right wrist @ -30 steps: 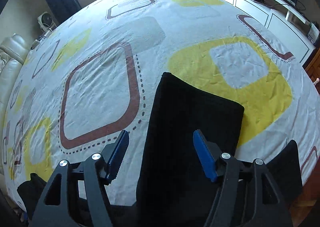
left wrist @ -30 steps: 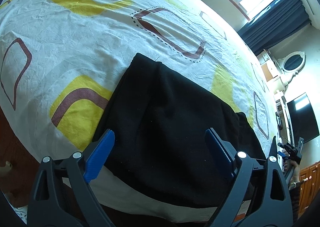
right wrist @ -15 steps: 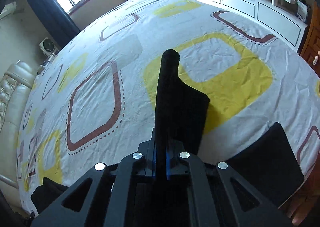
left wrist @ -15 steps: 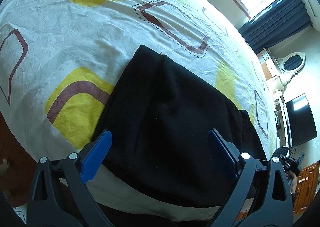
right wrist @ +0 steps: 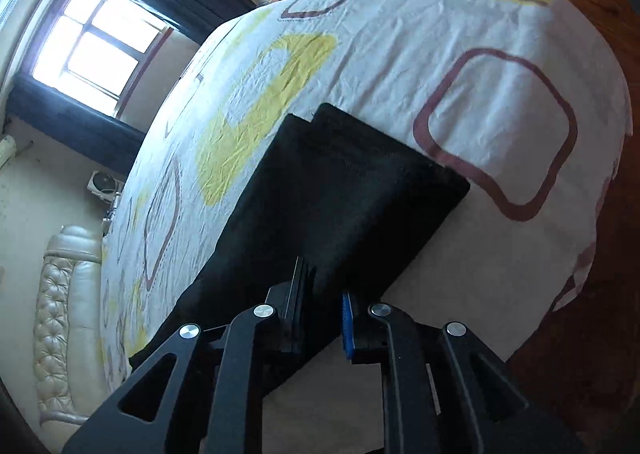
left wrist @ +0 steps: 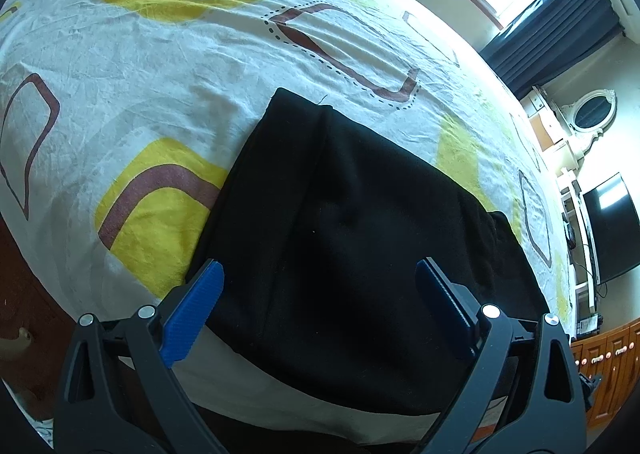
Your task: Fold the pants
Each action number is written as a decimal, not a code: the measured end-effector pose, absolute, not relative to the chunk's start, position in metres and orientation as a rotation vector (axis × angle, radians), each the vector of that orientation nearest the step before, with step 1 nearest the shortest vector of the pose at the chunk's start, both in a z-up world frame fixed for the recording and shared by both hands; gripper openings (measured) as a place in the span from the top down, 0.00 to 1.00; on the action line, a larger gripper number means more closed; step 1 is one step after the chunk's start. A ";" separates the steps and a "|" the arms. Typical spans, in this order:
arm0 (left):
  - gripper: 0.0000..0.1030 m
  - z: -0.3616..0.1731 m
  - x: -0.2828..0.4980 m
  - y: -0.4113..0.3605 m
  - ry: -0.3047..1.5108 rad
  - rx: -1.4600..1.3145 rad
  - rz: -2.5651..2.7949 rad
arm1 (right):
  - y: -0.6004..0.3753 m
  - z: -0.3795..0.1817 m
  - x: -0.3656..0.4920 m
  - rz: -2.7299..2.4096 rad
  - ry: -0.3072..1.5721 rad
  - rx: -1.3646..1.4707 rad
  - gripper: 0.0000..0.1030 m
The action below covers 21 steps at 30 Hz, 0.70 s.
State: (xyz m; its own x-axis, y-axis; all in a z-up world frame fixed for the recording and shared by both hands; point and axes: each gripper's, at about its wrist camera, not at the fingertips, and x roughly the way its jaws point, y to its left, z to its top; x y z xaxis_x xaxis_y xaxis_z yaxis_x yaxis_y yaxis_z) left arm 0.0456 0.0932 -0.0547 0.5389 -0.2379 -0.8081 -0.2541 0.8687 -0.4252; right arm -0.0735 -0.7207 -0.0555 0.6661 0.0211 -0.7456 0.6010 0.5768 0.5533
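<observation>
The black, soft-fabric pants (left wrist: 360, 238) are lying folded near the edge of the bed's white sheet with yellow and maroon square outlines (left wrist: 160, 65). The right gripper (right wrist: 322, 318) is opening slightly with a fold of them between its jaws. The left gripper (left wrist: 320, 306) is hovering over them, spread wide and gripping nothing.

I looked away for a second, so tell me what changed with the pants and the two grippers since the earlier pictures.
The right gripper, open over the black pants a second ago, clamped onto their edge and swung it across; its view has rolled and the fabric now lies doubled over on the bedsheet. Its jaws are easing open, cloth between them. The left gripper stayed wide open above the pants, holding nothing.
</observation>
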 end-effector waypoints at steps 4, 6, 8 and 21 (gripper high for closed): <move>0.06 -0.056 0.047 0.090 1.020 -0.516 0.023 | -0.737 -0.029 -0.048 -0.432 0.801 0.753 0.76; 0.06 -0.056 0.047 0.088 1.023 -0.502 0.027 | -0.754 -0.022 -0.045 -0.479 0.782 0.757 0.76; 0.06 -0.056 0.047 0.088 1.024 -0.495 0.026 | -0.768 -0.018 -0.048 -0.515 0.756 0.763 0.75; 0.03 -0.067 0.050 0.094 1.041 -0.473 0.063 | -0.767 -0.051 0.022 -0.335 0.821 0.595 0.31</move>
